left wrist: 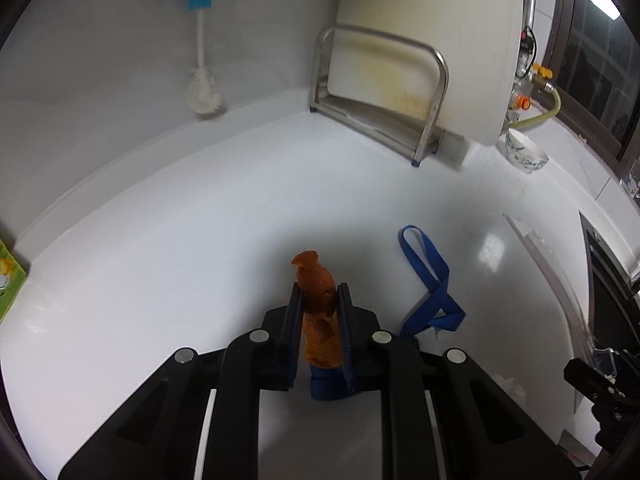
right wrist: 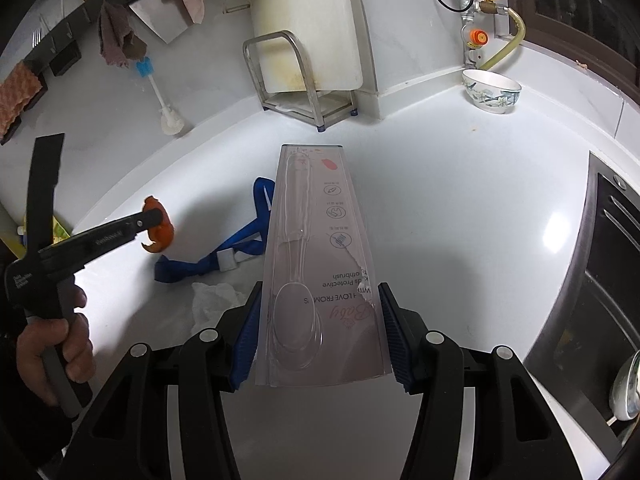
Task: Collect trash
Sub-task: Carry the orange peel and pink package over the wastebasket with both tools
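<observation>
White kitchen counter (left wrist: 160, 220): left gripper (left wrist: 319, 300) pinches curled orange peel (left wrist: 316, 284), right gripper (right wrist: 319, 320) clamps clear plastic toothbrush package (right wrist: 316, 240), whose apparently edge-only hold could slip.

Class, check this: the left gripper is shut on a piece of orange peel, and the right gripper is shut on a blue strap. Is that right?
Not quite. In the right wrist view the right gripper is shut on a clear toothbrush package; the blue strap lies on the counter. The left gripper is indeed shut on the orange peel.

Black fingers (right wrist: 394, 334) — blue ribbed pads, silver screws
</observation>
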